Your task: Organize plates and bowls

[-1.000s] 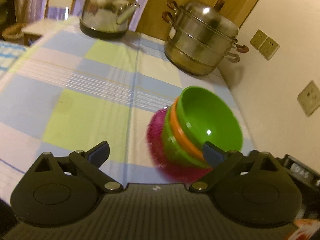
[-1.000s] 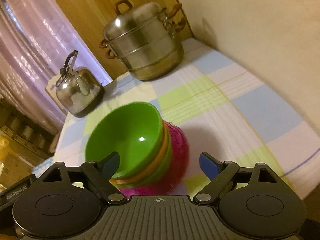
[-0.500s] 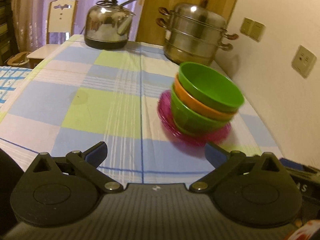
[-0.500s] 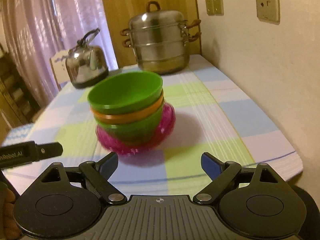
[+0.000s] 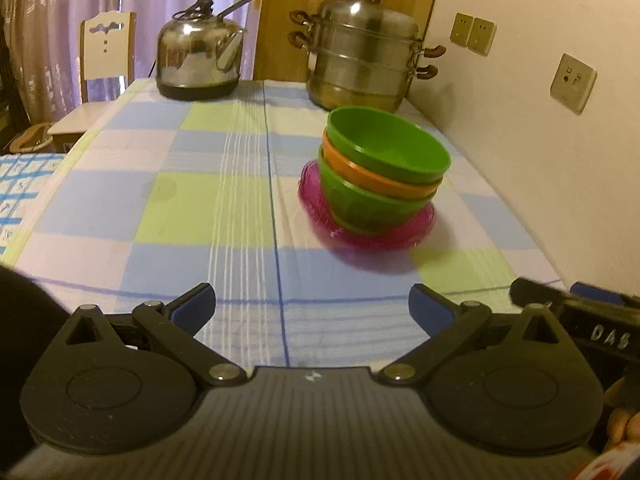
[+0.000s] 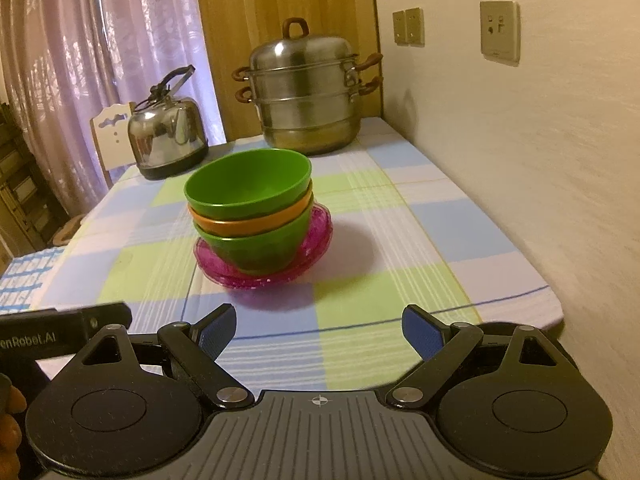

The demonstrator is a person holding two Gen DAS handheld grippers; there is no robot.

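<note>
Stack of three plastic bowls, green/orange/green [image 6: 252, 208], sits on pink translucent plates [image 6: 264, 256] mid-worktop [image 6: 400, 280], w/ both grippers, left [image 5: 312, 306] & right [image 6: 318, 330], wide apart, empty, stack well ahead, neither clearly nearer.

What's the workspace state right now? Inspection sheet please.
Surface: table under a checked blue, green and white cloth.
Job's things: bowl stack, green on orange on green, standing on pink plates.
Clutter: steel kettle and tiered steamer pot at the far edge.
Grippers: left tongs open, empty; right tongs open, empty; both short of the stack.
Cables: nothing seen.
Surroundings: wall sockets, curtain, chair.
</note>
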